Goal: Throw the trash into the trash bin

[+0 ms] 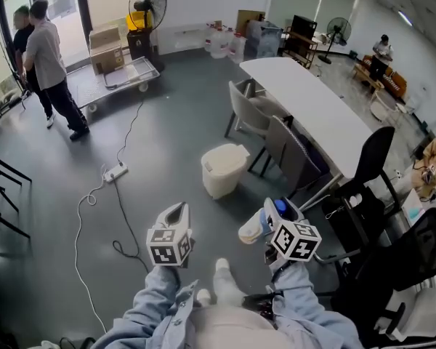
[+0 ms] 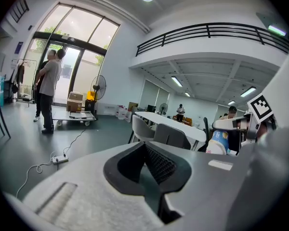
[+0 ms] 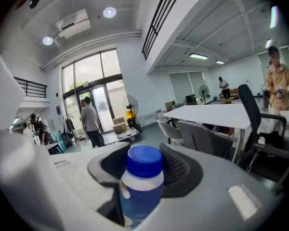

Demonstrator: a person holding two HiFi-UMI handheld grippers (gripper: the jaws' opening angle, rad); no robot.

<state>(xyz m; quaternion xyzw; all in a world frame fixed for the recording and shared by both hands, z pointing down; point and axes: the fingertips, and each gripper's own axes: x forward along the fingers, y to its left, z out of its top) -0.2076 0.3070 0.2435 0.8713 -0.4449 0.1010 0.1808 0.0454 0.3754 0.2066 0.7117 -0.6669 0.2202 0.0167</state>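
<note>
- Head view looks steeply down on both tools, held out side by side over the grey floor (image 1: 167,122), with light blue sleeves below them.
- The right tool (image 1: 269,218) is clenched on a white bottle (image 1: 254,229) with a blue cap and a blue label. In the right gripper view the bottle stands upright between the dark pads, its cap rising above them.
- The left tool (image 1: 175,215) carries nothing. In the left gripper view its jaws are closed together.
- The white trash bin (image 1: 223,169) stands on the floor ahead of the tools, well apart from the bottle and just beside the grey chairs (image 1: 280,144) at the long white table (image 1: 312,107).
- A power strip (image 1: 115,171) with trailing cables lies on the floor to the left.
- Two people (image 1: 47,64) stand near a flat cart (image 1: 127,75) by the glass doors.
</note>
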